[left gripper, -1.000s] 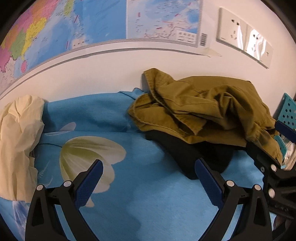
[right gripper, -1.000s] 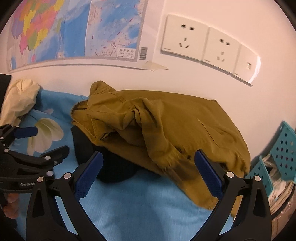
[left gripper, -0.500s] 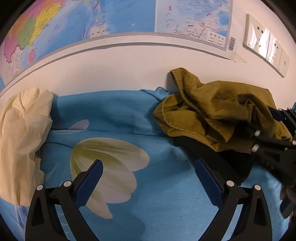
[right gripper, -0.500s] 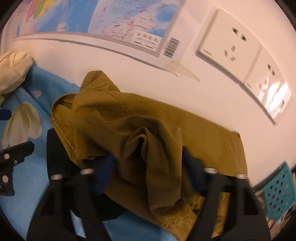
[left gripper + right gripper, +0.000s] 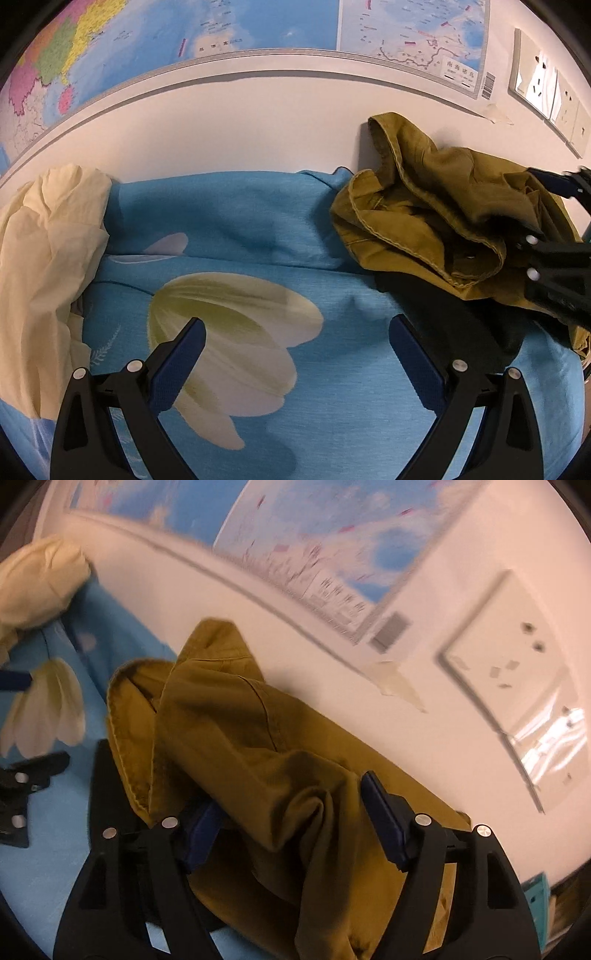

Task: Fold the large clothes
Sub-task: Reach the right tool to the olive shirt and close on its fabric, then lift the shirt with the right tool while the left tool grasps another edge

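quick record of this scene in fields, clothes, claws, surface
surface: blue flowered sheet
olive garment: crumpled heap by the wall, lying on a black garment
cream cloth: bunched at the sheet's left edge
left claw: open, over bare sheet, holding nothing
right claw: opening, a fold of olive garment between its pads

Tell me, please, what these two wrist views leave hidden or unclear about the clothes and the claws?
- Black garment: mostly buried under the olive garment in both views; its type is unclear.
- Right claw: jaws opening with olive cloth between them; the folds cover one pad, so contact is unclear.
- Cream cloth: cut off by the left view's edge.
- Wall map: motion-blurred in the right view.
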Action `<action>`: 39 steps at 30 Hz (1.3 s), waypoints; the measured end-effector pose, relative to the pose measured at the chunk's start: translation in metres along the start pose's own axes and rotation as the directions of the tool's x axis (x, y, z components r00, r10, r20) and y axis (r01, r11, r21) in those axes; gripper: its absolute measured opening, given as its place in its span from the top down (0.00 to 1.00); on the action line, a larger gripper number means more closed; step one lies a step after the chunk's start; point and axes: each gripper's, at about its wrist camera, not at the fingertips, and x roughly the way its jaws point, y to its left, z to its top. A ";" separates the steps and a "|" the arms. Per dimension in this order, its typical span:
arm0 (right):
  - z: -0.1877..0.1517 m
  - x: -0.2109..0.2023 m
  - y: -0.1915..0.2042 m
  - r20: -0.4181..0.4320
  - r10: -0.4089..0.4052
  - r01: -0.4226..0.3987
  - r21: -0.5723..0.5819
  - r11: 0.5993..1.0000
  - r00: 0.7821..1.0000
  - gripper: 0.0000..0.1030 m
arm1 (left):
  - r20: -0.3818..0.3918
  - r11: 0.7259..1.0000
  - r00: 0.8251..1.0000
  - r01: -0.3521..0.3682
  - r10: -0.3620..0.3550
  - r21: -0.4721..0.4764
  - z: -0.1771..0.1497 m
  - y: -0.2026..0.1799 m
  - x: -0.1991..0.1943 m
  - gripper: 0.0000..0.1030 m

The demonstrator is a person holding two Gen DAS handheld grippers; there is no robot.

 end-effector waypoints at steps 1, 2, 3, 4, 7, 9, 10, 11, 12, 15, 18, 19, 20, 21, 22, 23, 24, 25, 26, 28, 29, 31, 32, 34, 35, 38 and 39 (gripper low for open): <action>0.003 0.001 -0.001 -0.005 0.010 -0.010 -0.001 1.000 1.000 0.67 | -0.001 1.000 1.000 0.001 -0.001 -0.002 0.001 0.002 0.001 0.07; 0.006 0.000 -0.003 -0.018 0.020 -0.020 -0.003 1.000 1.000 0.86 | 0.000 1.000 1.000 0.002 -0.002 -0.002 0.001 0.003 0.001 0.07; 0.007 -0.003 -0.007 -0.019 0.024 -0.024 0.007 1.000 1.000 0.88 | 0.003 1.000 1.000 0.005 -0.005 0.000 0.002 0.005 0.001 0.07; 0.009 -0.018 -0.018 0.017 0.053 -0.054 0.052 0.997 0.998 0.89 | 0.006 1.000 1.000 0.008 -0.008 0.004 0.002 0.004 0.000 0.07; 0.009 -0.070 -0.055 0.128 0.052 -0.077 0.194 0.978 0.990 0.90 | 0.025 0.999 0.999 0.034 -0.035 0.029 0.005 0.004 -0.003 0.07; 0.004 -0.104 -0.078 0.206 0.045 -0.104 0.285 0.953 0.977 0.90 | 0.056 0.996 0.996 0.062 -0.066 0.071 0.011 -0.001 -0.006 0.07; -0.002 -0.127 -0.097 0.257 0.035 -0.125 0.341 0.932 0.966 0.90 | 0.076 0.993 0.994 0.071 -0.078 0.091 0.013 -0.004 -0.009 0.07; -0.003 -0.139 -0.109 0.279 0.021 -0.130 0.376 0.918 0.960 0.90 | 0.093 0.990 0.991 0.085 -0.095 0.112 0.015 -0.007 -0.011 0.07; -0.008 -0.156 -0.125 0.303 0.005 -0.138 0.420 0.897 0.953 0.90 | 0.108 0.982 0.984 0.128 -0.143 0.140 0.018 -0.013 -0.016 0.07; -0.025 -0.176 -0.158 0.326 -0.012 -0.163 0.504 0.848 0.945 0.91 | 0.143 0.948 0.947 0.260 -0.287 0.184 0.020 -0.022 -0.030 0.07; -0.042 -0.189 -0.174 0.340 -0.020 -0.182 0.552 0.814 0.940 0.91 | 0.168 0.859 0.864 0.414 -0.475 0.301 0.008 -0.043 -0.051 0.07; -0.046 -0.193 -0.179 0.344 -0.023 -0.189 0.570 0.800 0.939 0.91 | 0.164 0.837 0.848 0.432 -0.503 0.335 0.004 -0.048 -0.054 0.07; -0.048 -0.197 -0.181 0.345 -0.023 -0.190 0.571 0.799 0.938 0.91 | 0.154 0.814 0.836 0.445 -0.527 0.372 -0.003 -0.054 -0.055 0.07; -0.051 -0.198 -0.184 0.349 -0.022 -0.197 0.578 0.792 0.937 0.91 | 0.145 0.801 0.833 0.444 -0.535 0.402 -0.009 -0.061 -0.054 0.07; -0.061 -0.200 -0.193 0.351 -0.014 -0.208 0.586 0.783 0.936 0.91 | 0.136 0.792 0.838 0.430 -0.529 0.433 -0.015 -0.070 -0.052 0.07; -0.059 -0.201 -0.194 0.351 -0.011 -0.210 0.585 0.783 0.936 0.91 | 0.135 0.794 0.850 0.402 -0.509 0.457 -0.017 -0.077 -0.049 0.07; -0.062 -0.199 -0.192 0.351 -0.015 -0.207 0.585 0.784 0.936 0.91 | 0.150 0.806 0.873 0.348 -0.465 0.479 -0.017 -0.085 -0.044 0.07; -0.061 -0.200 -0.192 0.355 -0.016 -0.207 0.582 0.786 0.935 0.91 | 0.160 0.818 0.884 0.319 -0.438 0.478 -0.016 -0.089 -0.041 0.07; -0.062 -0.201 -0.192 0.357 -0.015 -0.209 0.580 0.787 0.934 0.91 | 0.161 0.830 0.893 0.306 -0.419 0.466 -0.009 -0.092 -0.035 0.07; -0.071 -0.209 -0.203 0.364 -0.020 -0.214 0.591 0.778 0.931 0.91 | 0.156 0.849 0.900 0.309 -0.406 0.428 0.009 -0.094 -0.026 0.10; -0.077 -0.213 -0.208 0.369 -0.021 -0.220 0.598 0.771 0.929 0.91 | 0.152 0.856 0.900 0.321 -0.409 0.404 0.020 -0.094 -0.022 0.20; -0.085 -0.223 -0.213 0.369 -0.051 -0.201 0.610 0.767 0.928 0.91 | 0.118 0.853 0.892 0.369 -0.437 0.369 0.039 -0.097 -0.015 0.63; -0.088 -0.229 -0.216 0.371 -0.055 -0.201 0.616 0.762 0.927 0.91 | 0.066 0.833 0.879 0.421 -0.472 0.359 0.050 -0.102 -0.012 0.92; -0.095 -0.243 -0.223 0.367 -0.086 -0.181 0.634 0.752 0.926 0.92 | 0.082 0.835 0.879 0.412 -0.469 0.365 0.063 -0.113 -0.021 0.96; -0.097 -0.252 -0.227 0.364 -0.106 -0.166 0.640 0.750 0.925 0.92 | 0.132 0.837 0.879 0.376 -0.457 0.398 0.067 -0.121 -0.035 0.96; -0.102 -0.294 -0.243 0.385 -0.178 -0.134 0.657 0.742 0.906 0.92 | 0.215 0.824 0.846 0.365 -0.488 0.433 0.082 -0.135 -0.080 0.97; -0.102 -0.315 -0.250 0.400 -0.212 -0.122 0.663 0.739 0.892 0.92 | 0.246 0.813 0.817 0.387 -0.521 0.436 0.092 -0.139 -0.104 0.97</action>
